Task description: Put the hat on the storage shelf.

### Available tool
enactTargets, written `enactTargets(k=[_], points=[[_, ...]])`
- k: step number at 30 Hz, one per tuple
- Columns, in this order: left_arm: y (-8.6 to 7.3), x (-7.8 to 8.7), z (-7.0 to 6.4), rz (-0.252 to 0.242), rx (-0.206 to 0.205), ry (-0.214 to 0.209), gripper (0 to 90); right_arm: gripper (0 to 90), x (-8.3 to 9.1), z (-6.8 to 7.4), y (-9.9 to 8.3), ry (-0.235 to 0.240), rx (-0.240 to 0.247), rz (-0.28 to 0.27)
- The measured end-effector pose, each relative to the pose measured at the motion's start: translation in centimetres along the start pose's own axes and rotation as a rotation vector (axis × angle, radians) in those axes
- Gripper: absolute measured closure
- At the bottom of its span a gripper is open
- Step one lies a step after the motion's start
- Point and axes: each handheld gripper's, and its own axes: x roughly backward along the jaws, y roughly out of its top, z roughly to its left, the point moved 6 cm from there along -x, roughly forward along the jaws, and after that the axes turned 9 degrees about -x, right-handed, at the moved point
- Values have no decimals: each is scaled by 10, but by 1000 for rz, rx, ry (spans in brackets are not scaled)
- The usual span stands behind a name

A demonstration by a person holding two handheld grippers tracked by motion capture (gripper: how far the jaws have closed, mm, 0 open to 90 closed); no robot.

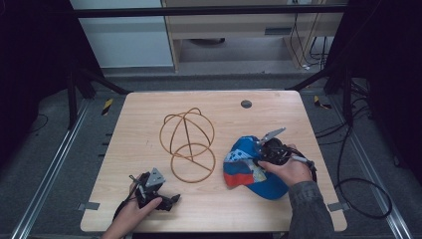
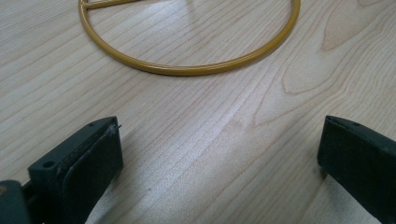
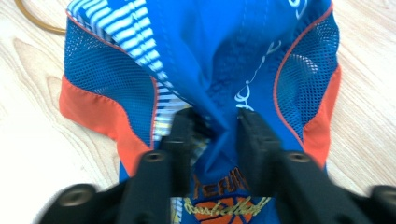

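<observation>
A blue cap (image 1: 244,167) with orange trim and mesh panels lies on the table's right half. My right gripper (image 1: 261,149) is shut on it. In the right gripper view the jaws pinch a fold of the cap's (image 3: 210,56) blue cloth at the right gripper (image 3: 215,130). A golden wire frame (image 1: 187,144), a dome of hoops on a round base ring, stands at the table's middle, just left of the cap. My left gripper (image 1: 171,199) rests near the front edge, pointing right. In its own view the left gripper (image 2: 219,154) is open over bare wood, short of the wire ring (image 2: 187,70).
The light wooden table (image 1: 149,114) has a dark round grommet (image 1: 246,104) near its back edge. Black frame posts and cables (image 1: 358,199) stand around it on the floor. A bit of the wire ring (image 3: 35,21) shows at the cap's upper left.
</observation>
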Motion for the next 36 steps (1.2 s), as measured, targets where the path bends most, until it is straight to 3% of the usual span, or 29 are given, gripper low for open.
enactTargets(k=[4, 14, 21, 29, 36], points=[[0, 0, 0, 0, 1, 0, 0, 871, -3, 2, 1, 32, 14, 8], [1, -1, 0, -1, -1, -2, 0, 896, 14, 1, 6, 50, -37, -8], [3, -3, 1, -6, 1, -3, 0, 897, 33, 8, 12, 54, 5, -21], [3, -3, 1, -3, 3, 1, 0, 897, 62, 24, 26, 43, 44, -81], [3, -3, 1, -3, 5, 1, 0, 897, 76, 26, 39, 33, 75, -90]])
